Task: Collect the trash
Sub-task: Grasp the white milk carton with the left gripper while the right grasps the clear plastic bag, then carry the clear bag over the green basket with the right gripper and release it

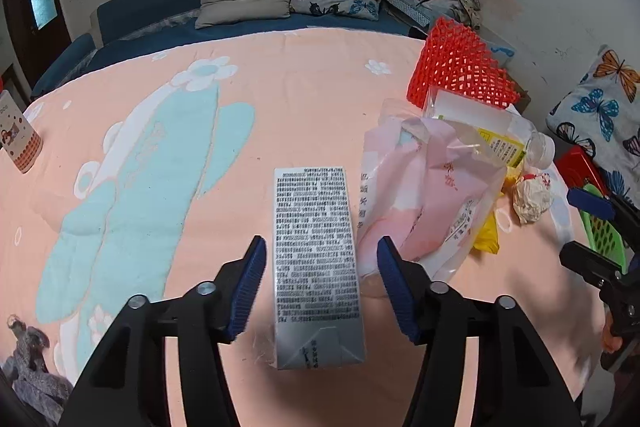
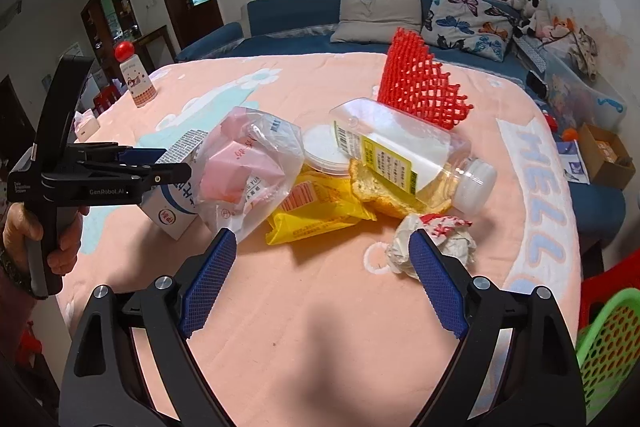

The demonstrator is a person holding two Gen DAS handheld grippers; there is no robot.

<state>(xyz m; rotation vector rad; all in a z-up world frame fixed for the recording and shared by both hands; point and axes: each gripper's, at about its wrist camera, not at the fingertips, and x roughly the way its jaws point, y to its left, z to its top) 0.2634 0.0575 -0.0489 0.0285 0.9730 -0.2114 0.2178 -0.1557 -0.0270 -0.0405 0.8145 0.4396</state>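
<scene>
The left gripper (image 1: 320, 283) straddles a silver carton (image 1: 316, 259) printed with dense black text, its blue pads standing just clear of the carton's sides – jaws partly open, gripping nothing. Only the right wrist view shows that gripper from outside, a hand (image 2: 44, 239) on its black handle, and the carton's white and blue end (image 2: 168, 211) resting on the cloth. The right gripper (image 2: 322, 247) hangs with its jaws wide and empty, its right pad just in front of a crumpled paper ball (image 2: 448, 239). The trash lies together mid-table: a clear bag with pink packets (image 2: 248, 167), a yellow wrapper (image 2: 320, 215), a clear plastic bottle (image 2: 404, 155) on its side over a round white lid (image 2: 320, 147), and red foam netting (image 2: 420, 87) standing behind. All sits on a peach blanket (image 2: 320, 287) with pale blue and white flowers – a green basket (image 2: 608, 347) shows at its right edge. Behind, a blue sofa (image 1: 160, 7) with a beige pillow and butterfly cushions stands under a window
</scene>
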